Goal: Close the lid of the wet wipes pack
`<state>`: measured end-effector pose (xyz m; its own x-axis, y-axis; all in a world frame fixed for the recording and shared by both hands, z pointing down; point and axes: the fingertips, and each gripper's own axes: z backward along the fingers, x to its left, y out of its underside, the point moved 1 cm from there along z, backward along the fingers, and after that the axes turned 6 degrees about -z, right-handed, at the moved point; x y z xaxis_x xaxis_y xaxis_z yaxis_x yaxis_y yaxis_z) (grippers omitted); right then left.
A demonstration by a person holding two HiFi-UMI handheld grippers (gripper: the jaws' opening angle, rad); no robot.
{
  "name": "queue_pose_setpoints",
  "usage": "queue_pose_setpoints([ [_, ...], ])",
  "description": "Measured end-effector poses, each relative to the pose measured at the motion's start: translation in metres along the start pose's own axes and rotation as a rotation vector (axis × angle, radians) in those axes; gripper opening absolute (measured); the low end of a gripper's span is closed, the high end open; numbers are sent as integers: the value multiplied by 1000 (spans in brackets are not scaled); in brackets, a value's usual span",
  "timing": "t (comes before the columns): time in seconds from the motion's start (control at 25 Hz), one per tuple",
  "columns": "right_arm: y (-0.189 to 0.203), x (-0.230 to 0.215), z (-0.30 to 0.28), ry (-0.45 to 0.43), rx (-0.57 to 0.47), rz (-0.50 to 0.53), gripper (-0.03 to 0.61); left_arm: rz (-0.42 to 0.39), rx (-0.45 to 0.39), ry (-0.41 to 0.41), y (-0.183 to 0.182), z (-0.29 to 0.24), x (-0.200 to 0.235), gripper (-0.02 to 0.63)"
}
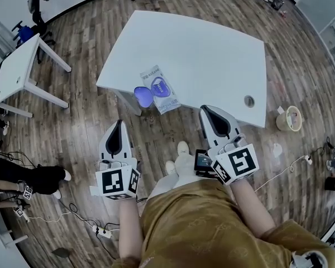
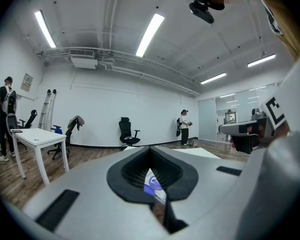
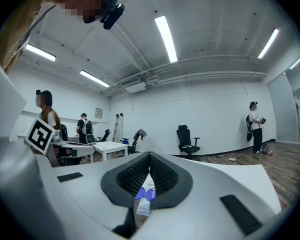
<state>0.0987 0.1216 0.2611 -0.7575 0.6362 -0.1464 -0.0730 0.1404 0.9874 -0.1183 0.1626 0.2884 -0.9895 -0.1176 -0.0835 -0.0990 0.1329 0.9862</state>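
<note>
Left gripper [image 1: 119,128] and right gripper [image 1: 212,118], jaws closed and empty, hang over wooden floor [image 1: 89,116] short of white table [image 1: 212,54]. Wet wipes pack [image 1: 163,89] lies at its near edge, blue lid [image 1: 143,96] open alongside.

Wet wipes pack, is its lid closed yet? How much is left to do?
Nothing looks done yet: the wet wipes pack lies near the table's front edge with its blue lid flipped open sideways. Nothing is in hand: the left gripper and right gripper are both shut, empty and apart from the pack. Left to do: reach the lid, fold it over, press it down.
</note>
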Motion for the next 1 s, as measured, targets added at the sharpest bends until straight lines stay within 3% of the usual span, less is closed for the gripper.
queue_pose_setpoints([
  [0.6, 8, -26, -63, -70, 28, -8, 6, -3, 51, -61, 10, -48, 20, -3],
  [1.0, 18, -55, -88, -61, 59, -16, 6, -17, 108, -115, 26, -73, 31, -3],
])
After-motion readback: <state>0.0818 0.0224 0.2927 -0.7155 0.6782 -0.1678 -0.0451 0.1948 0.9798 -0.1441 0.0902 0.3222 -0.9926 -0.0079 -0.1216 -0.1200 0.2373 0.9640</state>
